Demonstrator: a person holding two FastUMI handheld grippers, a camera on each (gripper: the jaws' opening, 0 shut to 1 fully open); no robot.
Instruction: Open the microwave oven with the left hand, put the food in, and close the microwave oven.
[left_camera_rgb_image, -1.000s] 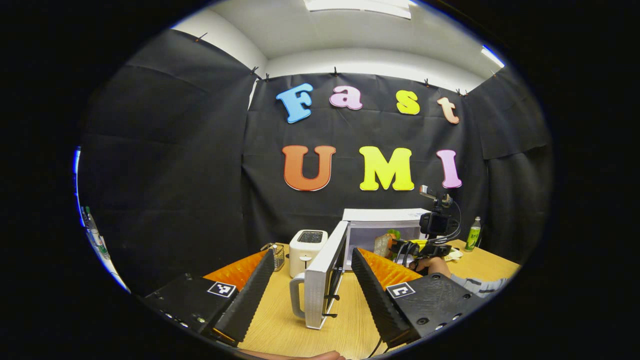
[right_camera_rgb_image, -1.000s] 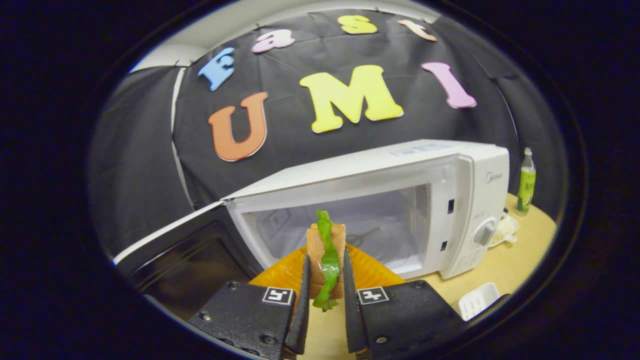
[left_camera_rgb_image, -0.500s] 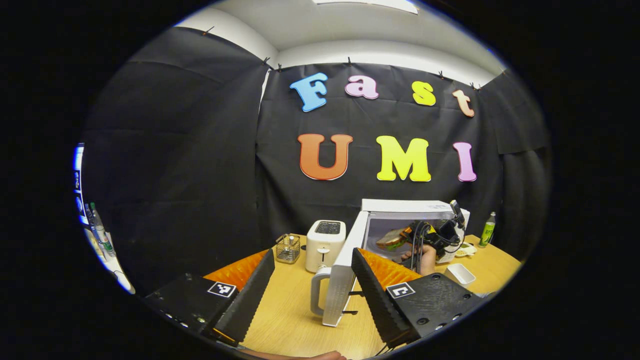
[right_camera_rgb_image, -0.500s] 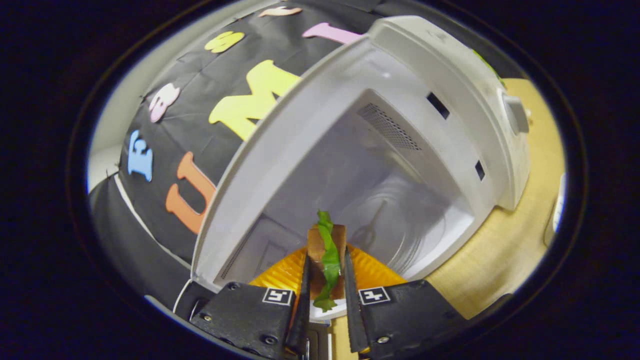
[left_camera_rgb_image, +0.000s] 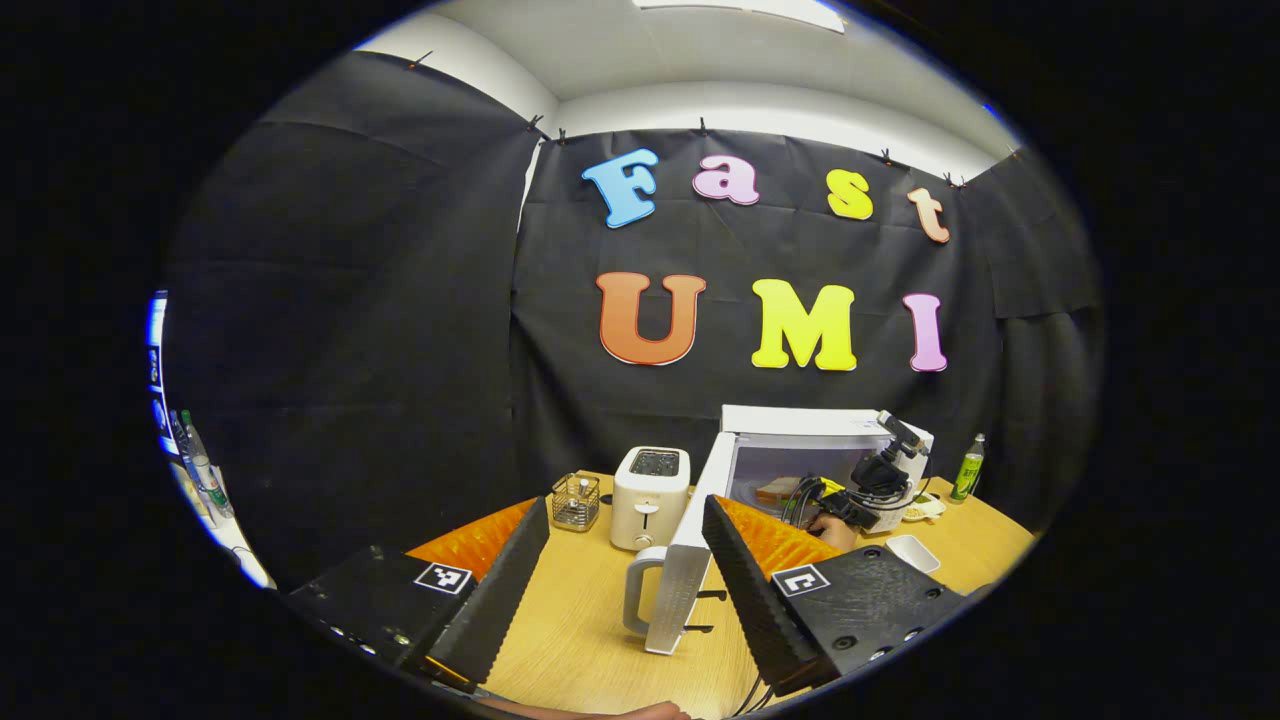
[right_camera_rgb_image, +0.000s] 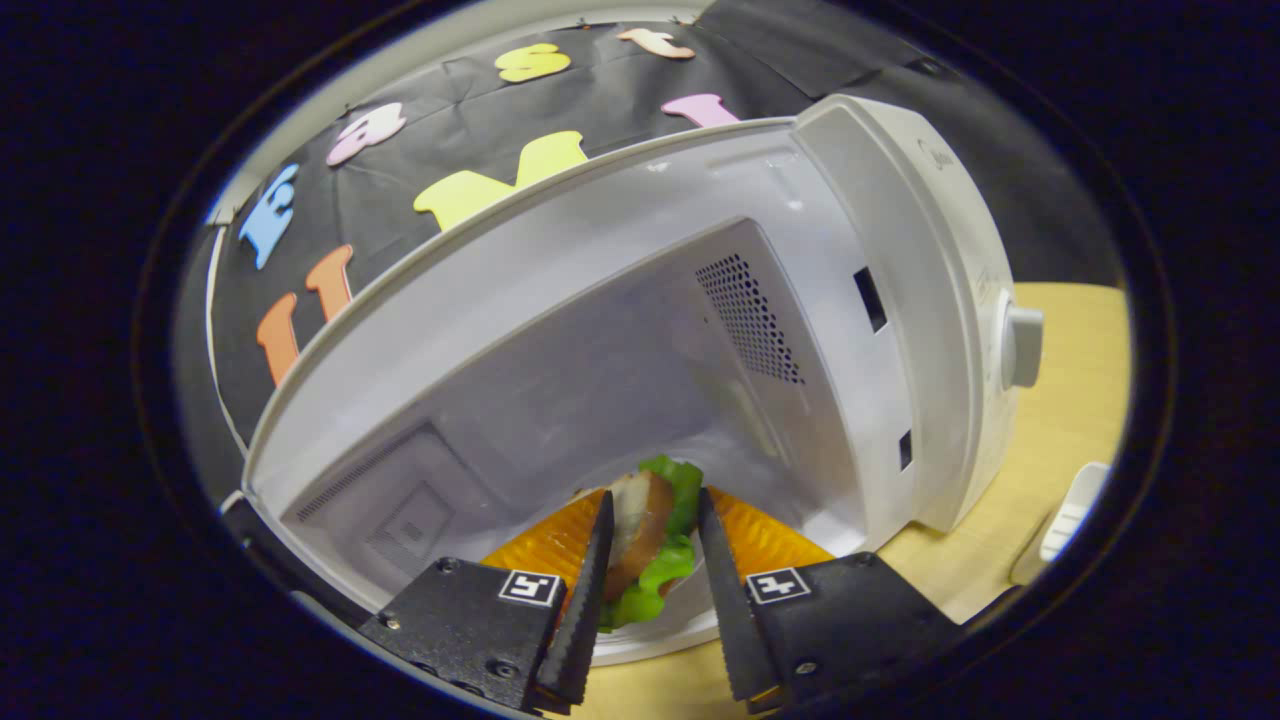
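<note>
So the sandwich (right_camera_rgb_image: 648, 535) is sitting right between the fingers of the right hand-held gripper (right_camera_rgb_image: 650, 590), just inside the mouth of the microwave (right_camera_rgb_image: 700, 330), low down by the cavity floor. The jaws are looking a bit spread, and I honestly can't tell if both are pressing on the bread or if it's resting loose between them. The sandwich's long axis is running roughly forward along the fingers, pointing deeper into the cavity, so backing straight out looks like the clean exit to me. Meanwhile the left hand-held gripper (left_camera_rgb_image: 625, 580) is hanging wide open with nothing in it, and the edge of the swung-out door (left_camera_rgb_image: 685, 570) and its handle (left_camera_rgb_image: 637, 600) are lying between its fingers, so that's the hand nearer for pushing it shut.
</note>
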